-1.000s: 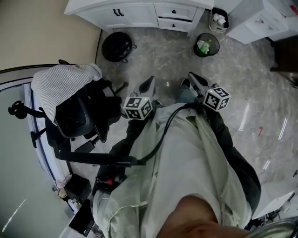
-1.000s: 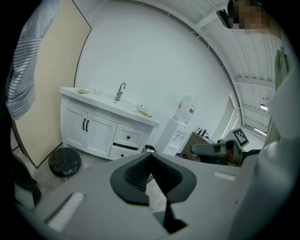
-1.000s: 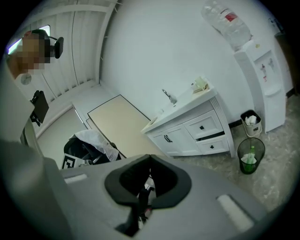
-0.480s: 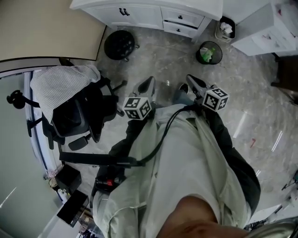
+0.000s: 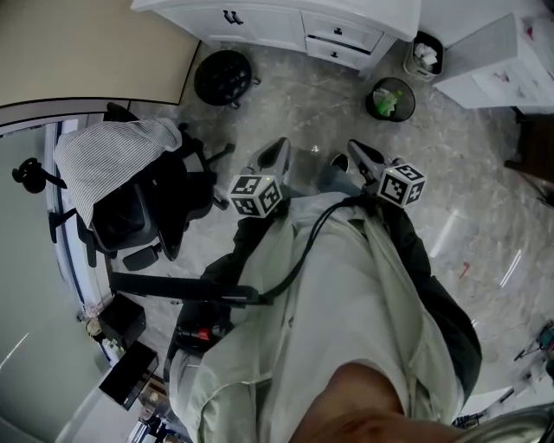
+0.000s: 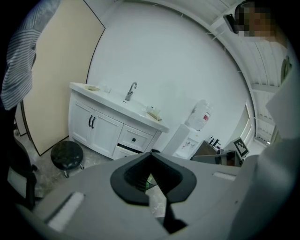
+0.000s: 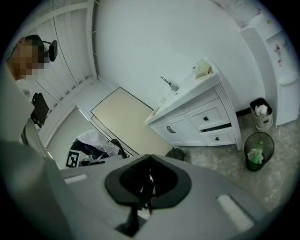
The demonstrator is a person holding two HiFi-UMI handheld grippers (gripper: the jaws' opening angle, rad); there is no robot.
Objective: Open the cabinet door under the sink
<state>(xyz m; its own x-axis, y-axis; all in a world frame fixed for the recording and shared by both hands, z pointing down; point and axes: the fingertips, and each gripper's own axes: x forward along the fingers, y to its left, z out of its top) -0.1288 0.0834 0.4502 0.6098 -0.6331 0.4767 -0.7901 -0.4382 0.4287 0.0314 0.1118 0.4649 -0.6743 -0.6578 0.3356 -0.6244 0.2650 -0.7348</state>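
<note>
Well short of the cabinet door [image 5: 212, 21], you are carrying the left gripper [image 5: 278, 145] and right gripper [image 5: 354, 146] with jaws closed on nothing, risking bumping its handle [image 5: 232, 16] or tripping on the stool [image 5: 223, 78].

Bare marble floor [image 5: 303, 112] open from left gripper [image 5: 279, 145] and right gripper [image 5: 353, 144] up to cabinet [image 5: 286, 28]. Direct line to cabinet door [image 5: 227, 19] obstructed low down by round black stool [image 5: 223, 77], close in front of it. Left flank closed off by office chair [image 5: 138, 195] draped in striped cloth, near left gripper. Right flank narrowed by mesh waste bin [image 5: 389, 98] and small white bin [image 5: 426, 54] at cabinet end. Free lane between stool and mesh waste bin.
</note>
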